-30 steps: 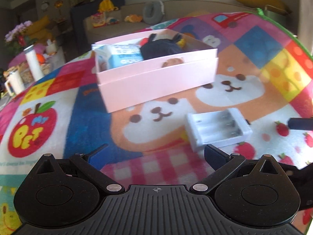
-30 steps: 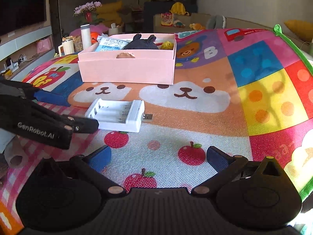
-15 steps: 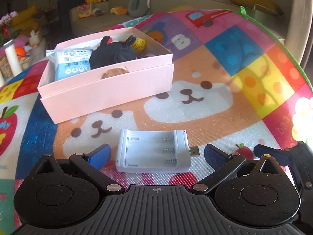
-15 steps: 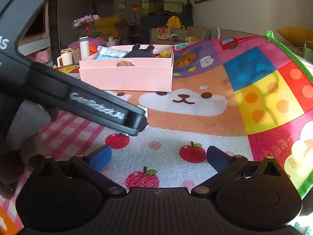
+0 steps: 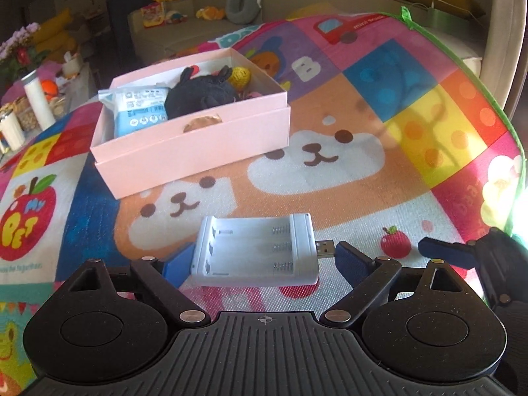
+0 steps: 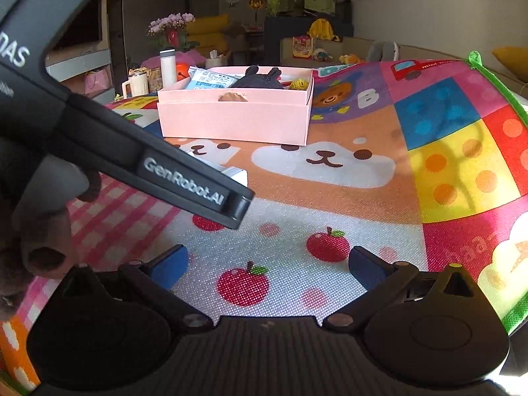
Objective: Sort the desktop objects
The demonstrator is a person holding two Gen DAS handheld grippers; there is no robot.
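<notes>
Left wrist view shows the charger (image 5: 257,252) lying flat on the mat (image 5: 412,198), between the fingers of the left tool (image 5: 260,259), whose jaws have just been closing but look short of pinching it. The box (image 5: 194,151) sits beyond. Right tool (image 6: 267,265) is spread, empty. Likely light, rigid, smooth plastic: grip its long side walls, clear of the fragile plug (image 5: 325,248).
</notes>
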